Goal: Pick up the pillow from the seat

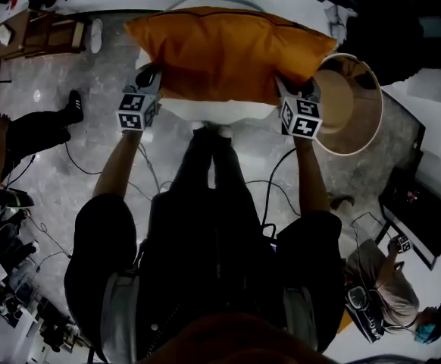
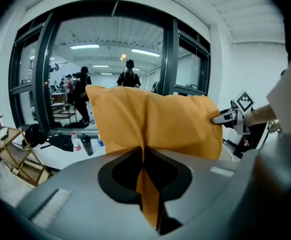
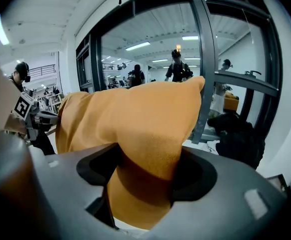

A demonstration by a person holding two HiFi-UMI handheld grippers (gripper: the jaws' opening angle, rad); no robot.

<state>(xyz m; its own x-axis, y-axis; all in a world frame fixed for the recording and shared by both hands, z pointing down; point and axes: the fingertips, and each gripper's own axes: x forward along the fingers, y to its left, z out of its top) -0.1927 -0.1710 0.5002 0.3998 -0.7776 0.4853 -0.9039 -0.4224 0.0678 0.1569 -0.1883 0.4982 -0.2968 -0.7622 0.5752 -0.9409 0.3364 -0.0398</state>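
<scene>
An orange pillow [image 1: 224, 51] hangs in the air in front of me, held at both ends, above a round white seat [image 1: 220, 112]. My left gripper [image 1: 146, 82] is shut on the pillow's left edge; in the left gripper view a thin fold of orange fabric [image 2: 145, 184] is pinched between the jaws. My right gripper [image 1: 292, 88] is shut on the right end, its jaws holding a thick bunch of the pillow [image 3: 145, 174]. Each gripper view also shows the other gripper at the pillow's far end: the right gripper [image 2: 233, 116] and the left gripper [image 3: 35, 116].
A round wicker basket [image 1: 353, 101] stands right of the seat. A wooden rack [image 1: 42, 32] is at upper left. Cables [image 1: 273, 184] lie on the marble floor. People sit at the left [image 1: 23, 131] and lower right [image 1: 391, 290]. A glass wall [image 2: 110, 59] faces me.
</scene>
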